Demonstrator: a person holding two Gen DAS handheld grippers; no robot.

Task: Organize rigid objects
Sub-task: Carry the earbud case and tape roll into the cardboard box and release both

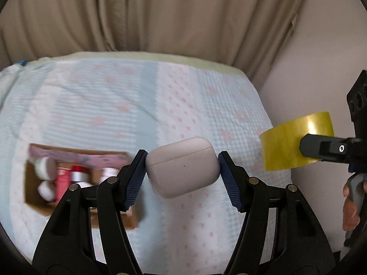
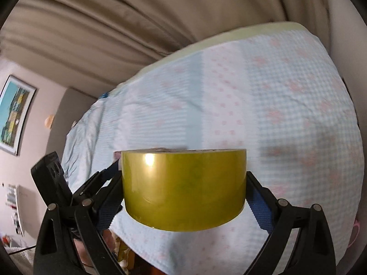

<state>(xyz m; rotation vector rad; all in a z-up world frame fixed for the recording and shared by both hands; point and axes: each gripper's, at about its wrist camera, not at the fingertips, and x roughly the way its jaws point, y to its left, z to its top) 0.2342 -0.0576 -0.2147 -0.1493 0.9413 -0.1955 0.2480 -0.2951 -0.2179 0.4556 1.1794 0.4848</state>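
The earbud case (image 1: 182,167), white and rounded with its lid seam and a small dark dot facing me, sits pinched between the blue ribbed pads (image 1: 135,181) of my left gripper (image 1: 182,171), held up above the bed with its lid end tilted up and to the right. The jaws are closed just to the width of the case, one pad on each short end.

The roll of yellow tape (image 2: 183,189) is in my right gripper (image 2: 183,192), the jaws spread wide and pressing on the two flat sides of the roll, so its glossy outer band faces the camera. From my left wrist view the same roll shows off to the right, past the edge of the bed, with one black finger (image 1: 321,149) across it and my hand (image 1: 351,204) on the handle below.

Below and to the left of the case, a cardboard box (image 1: 34,197) rests on the pale blue bedspread (image 1: 183,96) with pink flecks; blurred white jars and a red container lie inside it. Beige curtains (image 1: 160,11) hang behind the bed, and a framed picture (image 2: 16,114) is on the wall in the right wrist view.
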